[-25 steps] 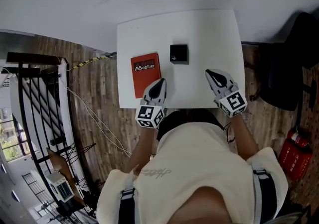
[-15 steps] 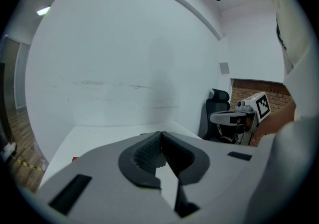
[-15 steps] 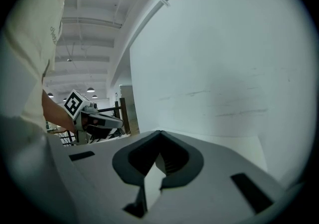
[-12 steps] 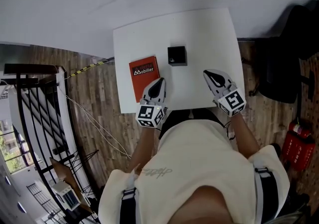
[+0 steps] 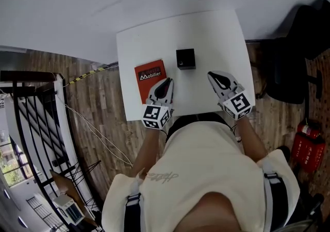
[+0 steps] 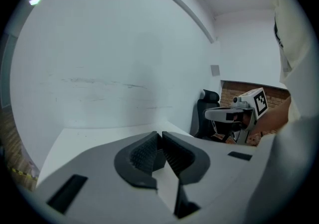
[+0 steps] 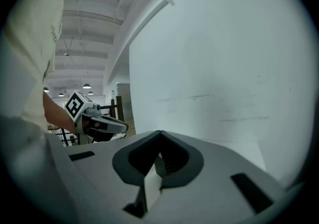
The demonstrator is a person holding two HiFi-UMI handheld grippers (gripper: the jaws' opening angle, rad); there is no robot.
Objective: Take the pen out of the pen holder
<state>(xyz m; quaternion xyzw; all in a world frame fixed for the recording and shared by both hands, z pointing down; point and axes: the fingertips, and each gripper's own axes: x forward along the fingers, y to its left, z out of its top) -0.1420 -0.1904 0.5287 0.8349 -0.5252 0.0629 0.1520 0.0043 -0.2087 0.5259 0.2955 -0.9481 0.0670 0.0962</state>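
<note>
Here, white table [image 5: 154, 40] carries pen holder [image 5: 185, 58] near its middle. Red book [image 5: 149, 78] lies flat left of pen holder, near but apart. Left gripper [image 5: 167, 81] hovers below-left of pen holder, at book's right edge, jaws pressed together, nothing between. Right gripper [image 5: 212, 75] below-right of pen holder, apart from it, jaws likewise closed, empty. Pen holder: small black cube-like box, upright (pen inside too small to make out).

You've got a red book [image 5: 150, 80] lying flat on the white table [image 5: 216, 35], left of centre. Black office chair [image 5: 304, 45] upper right, red fire extinguisher [image 5: 304, 146] lower right, black railing [image 5: 31, 122] down the left edge.
</note>
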